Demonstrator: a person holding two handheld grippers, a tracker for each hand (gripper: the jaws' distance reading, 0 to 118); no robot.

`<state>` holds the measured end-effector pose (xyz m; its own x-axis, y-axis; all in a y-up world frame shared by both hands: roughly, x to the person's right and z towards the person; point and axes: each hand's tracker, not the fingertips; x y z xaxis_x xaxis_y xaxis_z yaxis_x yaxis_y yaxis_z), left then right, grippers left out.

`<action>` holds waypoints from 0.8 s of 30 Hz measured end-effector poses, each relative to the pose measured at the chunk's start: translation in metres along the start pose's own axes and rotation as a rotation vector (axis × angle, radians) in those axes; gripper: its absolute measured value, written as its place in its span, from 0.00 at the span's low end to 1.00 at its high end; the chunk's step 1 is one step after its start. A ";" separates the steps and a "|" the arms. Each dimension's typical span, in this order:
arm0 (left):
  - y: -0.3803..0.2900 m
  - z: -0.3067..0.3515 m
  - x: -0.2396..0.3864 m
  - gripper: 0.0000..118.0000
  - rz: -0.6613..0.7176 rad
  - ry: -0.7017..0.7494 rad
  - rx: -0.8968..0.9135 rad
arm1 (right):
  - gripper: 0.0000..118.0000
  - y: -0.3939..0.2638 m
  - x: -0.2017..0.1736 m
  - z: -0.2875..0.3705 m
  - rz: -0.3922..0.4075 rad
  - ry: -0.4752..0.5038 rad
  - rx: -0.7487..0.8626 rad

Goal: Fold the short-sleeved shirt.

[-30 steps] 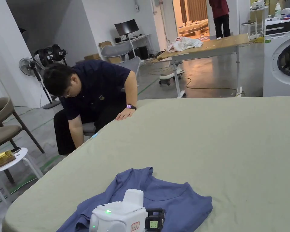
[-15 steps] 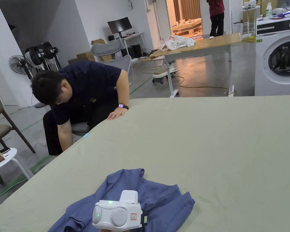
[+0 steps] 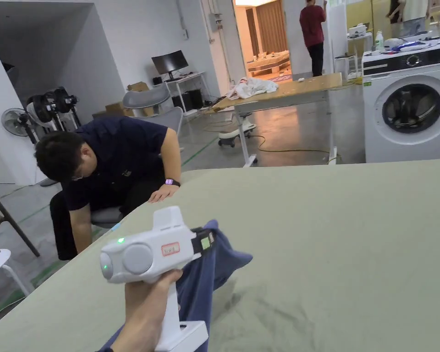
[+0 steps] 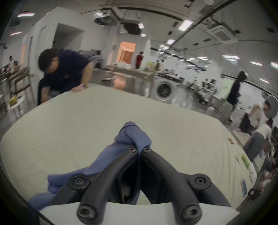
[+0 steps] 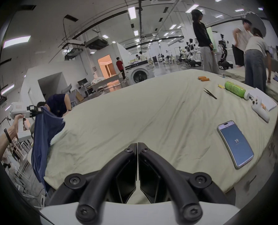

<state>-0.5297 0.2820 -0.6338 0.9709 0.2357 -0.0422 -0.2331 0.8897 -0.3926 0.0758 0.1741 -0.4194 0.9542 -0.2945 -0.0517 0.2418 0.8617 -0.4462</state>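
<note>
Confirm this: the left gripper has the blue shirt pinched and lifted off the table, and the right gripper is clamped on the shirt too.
Half right. The left gripper does pinch the blue shirt, lifted above the table. But the right gripper view shows the right gripper shut on nothing, away from the shirt.

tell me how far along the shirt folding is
Barely begun. Done: the left gripper is shut on a bunch of the blue shirt, with the fabric hanging from it off the table. In hand: holding the shirt up. Left: the right gripper is shut and empty over the table; the shirt needs laying flat, and no fold shows yet.
</note>
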 end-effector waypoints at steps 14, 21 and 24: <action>-0.216 -0.068 0.368 0.00 -0.221 -0.776 -0.388 | 0.00 0.007 0.041 0.060 0.002 -0.163 0.085; -0.332 -0.031 0.438 0.00 -0.287 -0.897 -0.542 | 0.00 0.001 0.052 0.076 0.007 -0.224 0.069; -0.329 -0.030 0.430 0.29 -0.326 -0.893 -0.506 | 0.00 0.000 0.047 0.075 0.020 -0.222 0.067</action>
<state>-0.0338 0.0785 -0.5502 0.5429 0.3992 0.7388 0.2783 0.7446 -0.6068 0.1339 0.1913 -0.3551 0.9724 -0.1854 0.1413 0.2266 0.8941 -0.3863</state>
